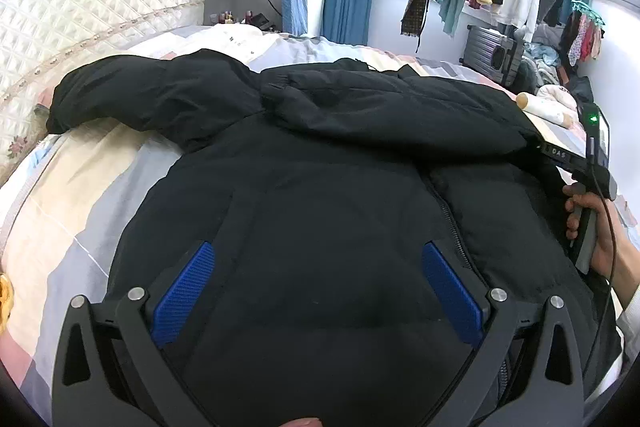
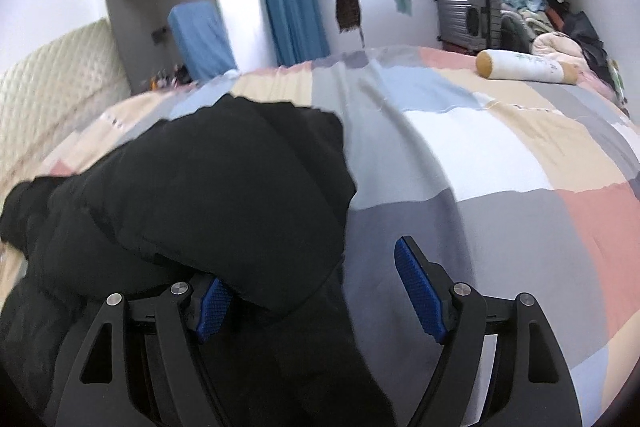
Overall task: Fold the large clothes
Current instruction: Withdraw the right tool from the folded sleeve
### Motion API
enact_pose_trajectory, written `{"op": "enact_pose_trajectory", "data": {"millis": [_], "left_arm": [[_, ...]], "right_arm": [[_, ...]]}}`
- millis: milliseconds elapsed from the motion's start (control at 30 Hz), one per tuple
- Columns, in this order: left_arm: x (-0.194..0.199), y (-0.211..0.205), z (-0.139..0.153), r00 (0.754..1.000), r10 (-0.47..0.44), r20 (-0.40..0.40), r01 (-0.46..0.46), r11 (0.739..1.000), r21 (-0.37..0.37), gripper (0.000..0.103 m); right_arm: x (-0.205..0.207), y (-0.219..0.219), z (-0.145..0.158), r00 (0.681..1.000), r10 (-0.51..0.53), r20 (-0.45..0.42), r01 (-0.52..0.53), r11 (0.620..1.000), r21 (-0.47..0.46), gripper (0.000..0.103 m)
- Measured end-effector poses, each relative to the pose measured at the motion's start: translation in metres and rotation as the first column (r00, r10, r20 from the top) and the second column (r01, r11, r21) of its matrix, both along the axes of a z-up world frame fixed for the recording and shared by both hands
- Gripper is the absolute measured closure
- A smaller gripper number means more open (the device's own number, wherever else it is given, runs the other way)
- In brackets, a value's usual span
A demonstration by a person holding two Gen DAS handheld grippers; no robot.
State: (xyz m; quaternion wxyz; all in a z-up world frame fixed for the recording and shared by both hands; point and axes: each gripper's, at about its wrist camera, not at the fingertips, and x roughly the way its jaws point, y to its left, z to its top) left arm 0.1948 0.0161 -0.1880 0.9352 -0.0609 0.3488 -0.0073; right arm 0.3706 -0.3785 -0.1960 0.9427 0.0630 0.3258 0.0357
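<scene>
The black jacket point(image 1: 320, 155) lies spread on the patchwork bedspread point(image 2: 500, 163), zipper up, with one sleeve point(image 1: 380, 99) folded across the chest. The left gripper point(image 1: 318, 259) hangs over the lower front of the jacket, jaws spread wide, nothing between the pads. The right gripper point(image 2: 320, 267) is also spread; the sleeve end drapes over its left pad point(image 2: 212, 303) and hides most of it, unpinched. The jacket's hem is cut off below both views. The right hand point(image 1: 592, 227) shows only partly at the frame edge.
</scene>
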Motion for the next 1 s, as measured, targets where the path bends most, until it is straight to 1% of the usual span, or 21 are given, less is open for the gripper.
{"op": "enact_pose_trajectory", "data": {"millis": [67,133,233,300,400,533,600,767,900,1000], "left_arm": [[0.001,0.0,-0.001,1.0,-0.002,-0.012,0.002,1.0,0.001,0.0],[0.002,0.0,-0.002,1.0,-0.001,-0.018,0.001,1.0,0.004,0.0],[0.001,0.0,0.002,1.0,0.003,-0.012,-0.003,1.0,0.009,0.0],[-0.002,0.0,0.005,1.0,0.006,-0.004,-0.006,1.0,0.017,0.0],[-0.007,-0.002,0.012,1.0,0.004,0.013,-0.004,1.0,0.023,0.0],[-0.015,-0.004,0.022,1.0,-0.006,0.026,0.005,1.0,0.016,0.0],[-0.019,-0.008,0.026,1.0,-0.009,0.029,0.009,1.0,0.025,0.0],[-0.031,-0.012,0.038,0.999,-0.016,0.044,0.015,1.0,0.022,0.0],[-0.044,-0.013,0.047,0.997,-0.017,0.071,0.015,1.0,0.027,0.0],[-0.054,-0.013,0.055,0.996,-0.014,0.093,0.012,1.0,0.024,0.0]], "right_arm": [[0.001,-0.01,-0.001,0.999,-0.035,0.006,0.035,0.999,0.013,0.028],[0.004,-0.018,-0.005,0.998,-0.066,-0.012,0.066,0.998,0.02,0.028],[0.006,-0.029,-0.009,0.996,-0.078,-0.042,0.081,0.995,0.062,0.028],[0.001,-0.026,-0.005,0.997,-0.072,-0.042,0.074,0.996,0.051,0.027],[-0.016,-0.014,0.008,0.999,-0.037,-0.016,0.037,0.999,0.014,0.027],[-0.042,-0.003,0.031,1.0,0.006,0.019,-0.007,1.0,0.017,0.026],[-0.054,0.005,0.044,0.999,0.017,0.033,-0.017,1.0,0.011,0.025],[-0.092,0.029,0.073,0.996,0.058,0.074,-0.058,0.998,0.002,0.025],[-0.118,0.041,0.084,0.991,0.103,0.081,-0.103,0.995,0.001,0.025],[-0.138,0.052,0.091,0.989,0.123,0.078,-0.122,0.992,-0.02,0.025]]}}
